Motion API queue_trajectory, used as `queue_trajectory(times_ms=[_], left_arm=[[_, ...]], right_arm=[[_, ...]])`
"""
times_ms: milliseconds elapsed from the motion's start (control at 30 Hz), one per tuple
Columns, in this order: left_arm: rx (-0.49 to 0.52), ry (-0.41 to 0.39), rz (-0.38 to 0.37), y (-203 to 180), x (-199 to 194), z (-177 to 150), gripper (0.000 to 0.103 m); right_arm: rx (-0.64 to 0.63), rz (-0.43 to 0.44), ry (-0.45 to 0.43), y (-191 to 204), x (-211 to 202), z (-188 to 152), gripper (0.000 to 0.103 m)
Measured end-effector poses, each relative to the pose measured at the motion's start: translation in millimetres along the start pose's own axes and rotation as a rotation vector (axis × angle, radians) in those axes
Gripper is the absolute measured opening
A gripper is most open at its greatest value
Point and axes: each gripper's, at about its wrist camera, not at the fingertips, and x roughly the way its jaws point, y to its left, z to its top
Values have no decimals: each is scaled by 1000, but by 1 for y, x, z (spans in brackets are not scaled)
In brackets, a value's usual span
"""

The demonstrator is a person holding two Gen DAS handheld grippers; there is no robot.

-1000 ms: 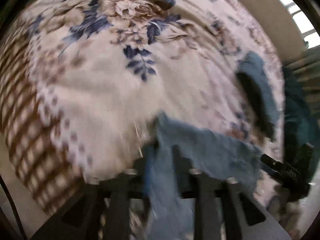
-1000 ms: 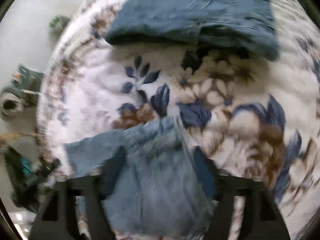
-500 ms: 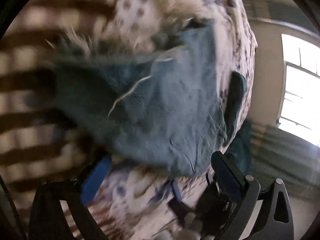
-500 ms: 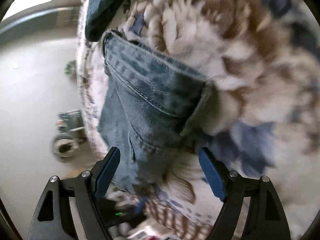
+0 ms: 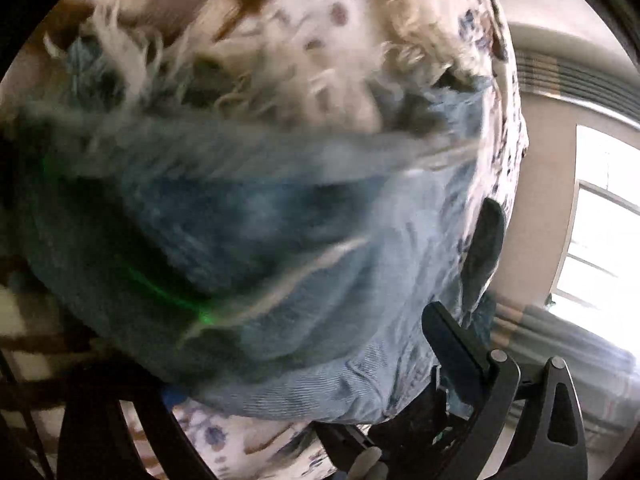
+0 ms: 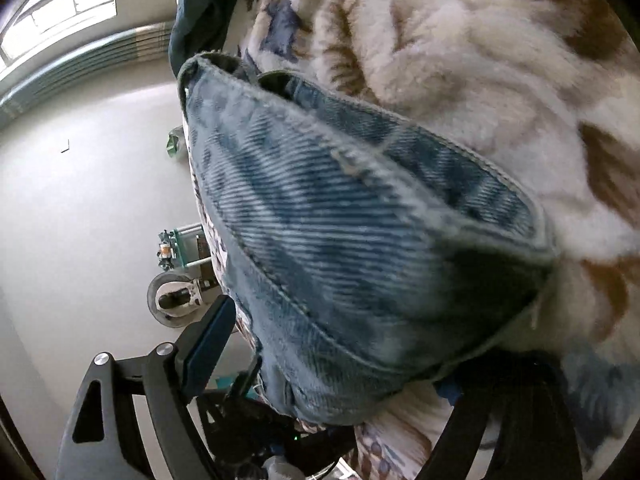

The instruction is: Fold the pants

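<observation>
The blue denim pants [image 5: 280,264] lie on a fluffy floral blanket [image 5: 344,28] and fill most of the left wrist view, blurred, with frayed threads along one edge. My left gripper [image 5: 304,392] is open, its fingers [image 5: 456,344] spread wide at either side of the denim edge. In the right wrist view the pants [image 6: 340,248] show a stitched hem close up. My right gripper [image 6: 332,392] is open, one blue-padded finger [image 6: 206,340] left of the cloth, the other hidden in shadow at the lower right.
The blanket [image 6: 480,60] covers the surface under the pants. A dark folded garment [image 5: 486,248] lies at the blanket's far edge. Pale floor [image 6: 80,208] with a small wheeled device [image 6: 172,296] lies left of the blanket. A bright window [image 5: 604,232] stands at the right.
Both grippers let go of the denim and opened wide a second ago. Since half a second ago both cameras have moved closer to the pants, which now fill the views.
</observation>
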Motion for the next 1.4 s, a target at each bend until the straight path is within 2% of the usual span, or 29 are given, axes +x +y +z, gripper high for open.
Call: queue_trajectory(times_ms=[100,167,233,367,400,433,467,533,667,867,1067,1233,1333,1400], left_arm=[[73,-39,-31,-22,-13,0,101],[124,-47,-8,-32,-8,4,101],[114,-34,26,-23,4,12,100],[41,-25,2,-15,9,24,96],[38,-37,2,-16,6,24,91],[48,-45,17,-16,4,24,75],[59,-49,28,-15,3,25,52],[93,-53,56,-15,-2,25,32],[189,-30,74,-34,-11,23,25],[375,30,94,-113,-36,14,25],[489,114,77,-213,-34,14,25],[576,179,18,-304,-1,12,25],[641,244,-36,-375,43,7,25],[686,281,-52,-409,77,4,25]], right_arm=[[-14,35,-12,7,-4,-4,89],[-22,40,-18,10,-5,-9,89],[0,28,-26,5,-1,-10,89],[52,9,-43,-3,4,0,89],[60,8,-54,-3,4,1,89],[63,-2,-67,-3,3,0,82],[60,-29,-84,-2,2,-3,66],[36,-102,-111,0,-2,-7,43],[23,-120,-142,8,-14,-24,36],[6,-91,-177,55,-43,-40,34],[-19,-37,-273,140,-86,-28,33],[-22,2,-396,205,-123,10,33],[-18,22,-495,241,-145,46,33],[-10,39,-560,256,-157,74,33]])
